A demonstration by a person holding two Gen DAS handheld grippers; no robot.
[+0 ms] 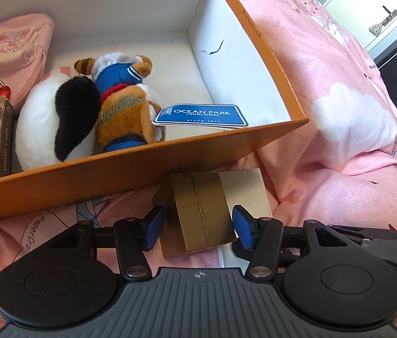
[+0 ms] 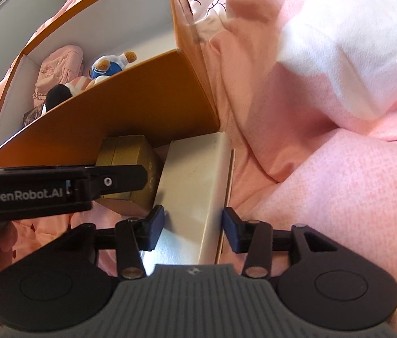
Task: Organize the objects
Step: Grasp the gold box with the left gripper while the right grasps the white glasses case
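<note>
Gold box (image 1: 201, 214) btwn left claw (image 1: 197, 231) pads

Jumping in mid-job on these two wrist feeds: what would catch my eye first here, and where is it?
The big orange box on the pink bedding, holding a sailor-suited plush, a black-and-white plush and a pink pouch. Just outside its near wall, the left gripper straddles a small gold box, its pads not clearly pressing. Beside that, the right gripper brackets a cream box.

A bedroom in a home: a pink printed duvet (image 1: 325, 64) covers the bed. An orange box (image 1: 147, 163) of plush toys (image 1: 57, 118) sits on it, beside a white cabinet (image 1: 367, 8).
</note>
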